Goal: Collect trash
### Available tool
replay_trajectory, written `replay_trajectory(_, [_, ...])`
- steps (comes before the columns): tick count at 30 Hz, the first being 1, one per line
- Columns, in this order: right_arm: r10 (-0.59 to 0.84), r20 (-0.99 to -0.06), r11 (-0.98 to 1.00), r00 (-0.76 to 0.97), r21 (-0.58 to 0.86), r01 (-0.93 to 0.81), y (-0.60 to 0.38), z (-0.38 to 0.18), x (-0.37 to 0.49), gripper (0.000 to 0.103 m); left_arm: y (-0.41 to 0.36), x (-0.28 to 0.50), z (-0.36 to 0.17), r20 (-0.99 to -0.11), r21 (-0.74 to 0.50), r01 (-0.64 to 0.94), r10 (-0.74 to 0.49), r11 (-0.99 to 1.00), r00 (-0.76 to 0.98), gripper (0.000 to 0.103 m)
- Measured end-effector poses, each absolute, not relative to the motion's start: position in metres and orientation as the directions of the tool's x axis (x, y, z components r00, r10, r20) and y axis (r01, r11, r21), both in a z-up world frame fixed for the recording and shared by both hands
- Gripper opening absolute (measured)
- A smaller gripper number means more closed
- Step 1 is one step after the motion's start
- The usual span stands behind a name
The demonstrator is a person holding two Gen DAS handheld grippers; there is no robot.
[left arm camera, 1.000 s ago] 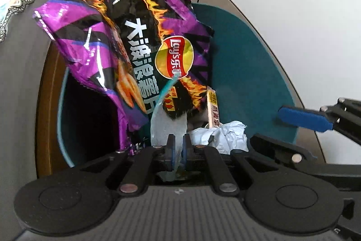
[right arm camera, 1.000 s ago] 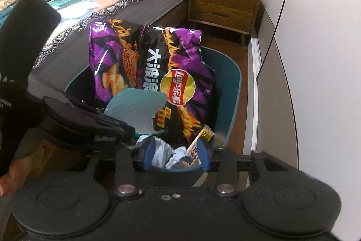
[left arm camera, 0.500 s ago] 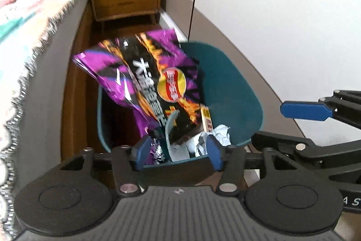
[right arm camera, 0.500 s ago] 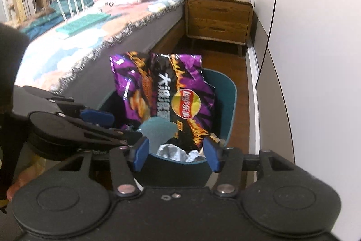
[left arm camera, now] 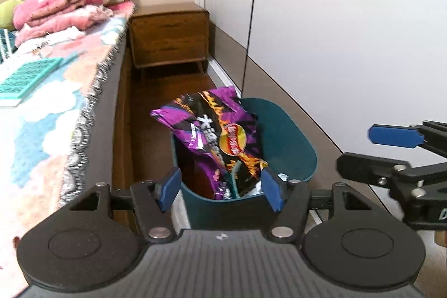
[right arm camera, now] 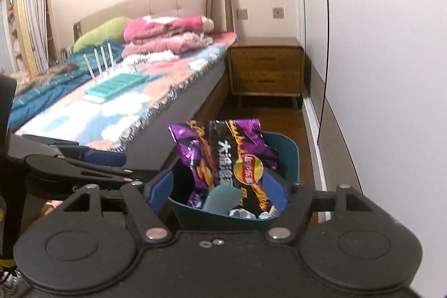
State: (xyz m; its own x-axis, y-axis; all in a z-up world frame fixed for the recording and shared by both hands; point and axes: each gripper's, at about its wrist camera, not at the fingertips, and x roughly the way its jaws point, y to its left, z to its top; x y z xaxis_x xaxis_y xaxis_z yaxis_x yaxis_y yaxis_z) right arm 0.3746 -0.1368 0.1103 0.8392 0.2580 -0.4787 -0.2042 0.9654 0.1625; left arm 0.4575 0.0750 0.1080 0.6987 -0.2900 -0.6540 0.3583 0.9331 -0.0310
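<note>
A teal trash bin [left arm camera: 290, 147] [right arm camera: 290, 155] stands on the wooden floor between the bed and the wardrobe. A purple Lay's chip bag [left arm camera: 215, 136] [right arm camera: 223, 158] sticks up out of it, above crumpled white wrappers [right arm camera: 243, 212] and a pale teal piece [right arm camera: 223, 197]. My left gripper [left arm camera: 220, 187] is open and empty, well above and short of the bin. My right gripper [right arm camera: 218, 190] is open and empty too. The right gripper's blue fingers [left arm camera: 391, 136] show at the right of the left wrist view.
A bed [left arm camera: 42, 102] [right arm camera: 111, 108] with a patterned blanket, folded pink bedding and a teal grid item [right arm camera: 117, 84] lies to the left. A wooden nightstand [left arm camera: 170, 38] [right arm camera: 265, 71] stands beyond the bin. White wardrobe doors [left arm camera: 349, 18] run along the right.
My left gripper let go of the trash in the bin and opened. Both grippers rose and drew back from the bin, which now looks smaller and lower.
</note>
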Motion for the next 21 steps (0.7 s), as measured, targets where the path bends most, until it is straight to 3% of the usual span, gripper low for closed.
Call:
replay_trajectory(4, [0.238, -0.442, 0.970, 0.865, 0.145, -0.193, -0.128, 0.118, 0.358, 0.078, 0.091, 0.443, 0.119, -0.629, -0.024, 0.344, -0.281, 0.939, 0.725, 0.063])
replay_trajectory(14, [0.207, -0.367, 0.977, 0.907, 0.129, -0.170, -0.119, 0.121, 0.327, 0.096, 0.104, 0.411, 0.134, -0.583, -0.042, 0.349, -0.307, 0.936, 0.752, 0.079])
replay_trajectory(21, [0.232, -0.325, 0.970, 0.917, 0.147, -0.193, -0.120, 0.119, 0.315, 0.103, 0.102, 0.396, 0.132, -0.586, -0.032, 0.326, -0.282, 0.945, 0.760, 0.080])
